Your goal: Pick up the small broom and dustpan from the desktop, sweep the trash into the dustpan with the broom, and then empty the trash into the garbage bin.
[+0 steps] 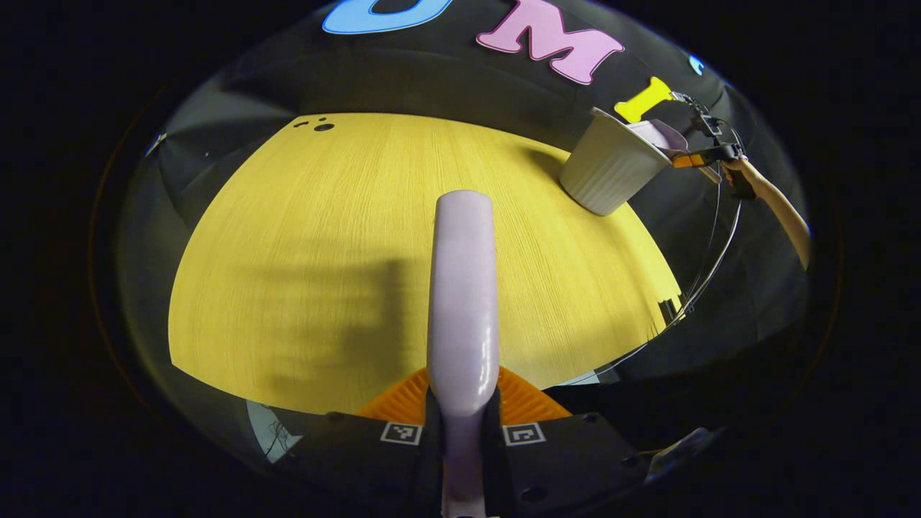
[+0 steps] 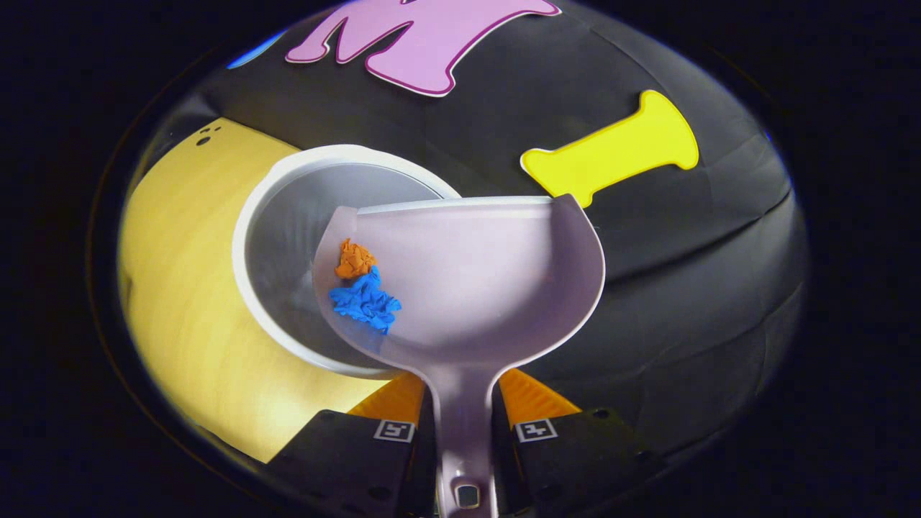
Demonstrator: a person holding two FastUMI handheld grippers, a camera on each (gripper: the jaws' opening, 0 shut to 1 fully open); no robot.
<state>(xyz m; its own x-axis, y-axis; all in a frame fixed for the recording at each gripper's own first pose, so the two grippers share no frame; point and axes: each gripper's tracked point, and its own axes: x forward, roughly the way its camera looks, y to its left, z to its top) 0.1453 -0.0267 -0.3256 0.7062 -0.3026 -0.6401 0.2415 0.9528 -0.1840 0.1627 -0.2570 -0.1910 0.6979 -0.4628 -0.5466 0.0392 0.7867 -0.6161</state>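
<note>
In the right gripper view, nearest the camera, the right tongs [image 2: 460, 424] are clamped on the handle of the dustpan [image 2: 475, 288], a finger pressing on each side of it. The pan reaches out toward 12 o'clock and looks tipped toward 9 o'clock, since the two bits of trash have gathered against its wall on that side: a blue paper scrap [image 2: 365, 301] and, touching it just beyond, an orange paper scrap [image 2: 354, 260]. Both are still inside the pan. Past and beneath them, at about 10 o'clock, the open mouth of the garbage bin [image 2: 288, 237] sits under that edge of the pan.

In the left gripper view the left tongs [image 1: 463, 410] are closed on the handle of the broom [image 1: 464, 288], which points to 12 o'clock over the worktop [image 1: 288, 252]. Farther off, at 2 o'clock, the bin stands near the worktop's edge with the dustpan held above its rim by the other gripper and a forearm [image 1: 781, 208].

By my judgement the pickup and sweeping are done, as no trash shows on the worktop. What is left is the tipping, until both scraps slide into the bin. Nothing blocks the bin's mouth; the risk is a scrap slipping past the rim onto the worktop.
</note>
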